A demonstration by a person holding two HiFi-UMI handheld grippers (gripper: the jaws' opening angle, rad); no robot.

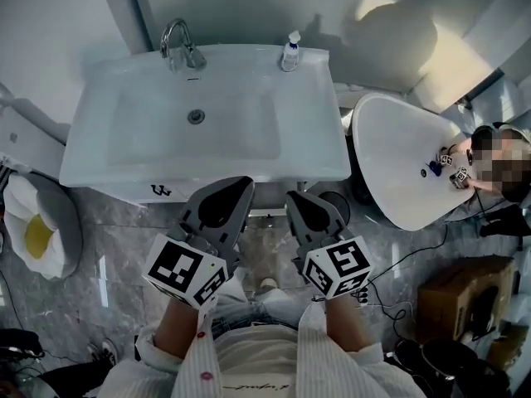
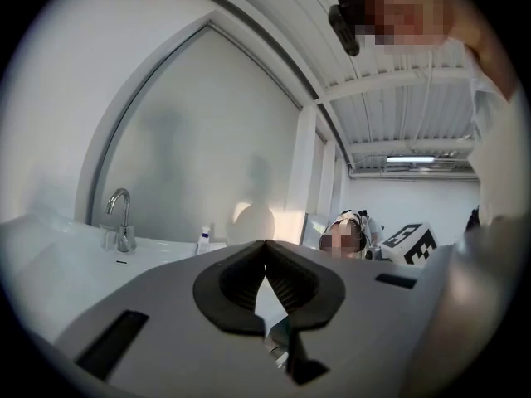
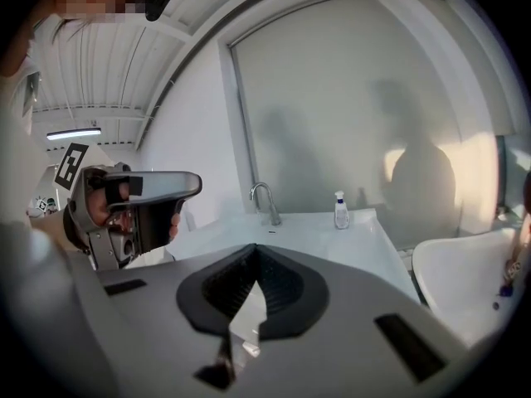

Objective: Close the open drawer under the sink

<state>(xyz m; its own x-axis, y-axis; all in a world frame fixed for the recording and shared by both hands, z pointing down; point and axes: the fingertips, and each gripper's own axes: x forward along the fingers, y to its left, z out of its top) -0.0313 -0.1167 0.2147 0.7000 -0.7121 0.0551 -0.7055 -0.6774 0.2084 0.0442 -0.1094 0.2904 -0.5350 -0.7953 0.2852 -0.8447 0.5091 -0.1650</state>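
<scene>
The white sink [image 1: 91, 131], with a chrome tap [image 1: 177, 43] and a soap bottle [image 1: 289, 50], fills the top of the head view. A white drawer front [image 1: 124, 191] with a small black mark shows just under the sink's front rim at the left. The rest is hidden, and I cannot tell how far out it stands. My left gripper [image 1: 243, 186] and right gripper [image 1: 293, 196] are side by side just before that rim, tips pointing at it. Both are shut on nothing. In the gripper views, the left gripper [image 2: 265, 242] and the right gripper [image 3: 255, 246] show tips that meet.
A white tub [image 1: 406, 164] stands to the right of the sink, with a person [image 1: 489, 160] at its far side. A cardboard box [image 1: 465, 297] and cables lie on the marble floor at the right. A white and yellow cushion [image 1: 33, 235] is at the left.
</scene>
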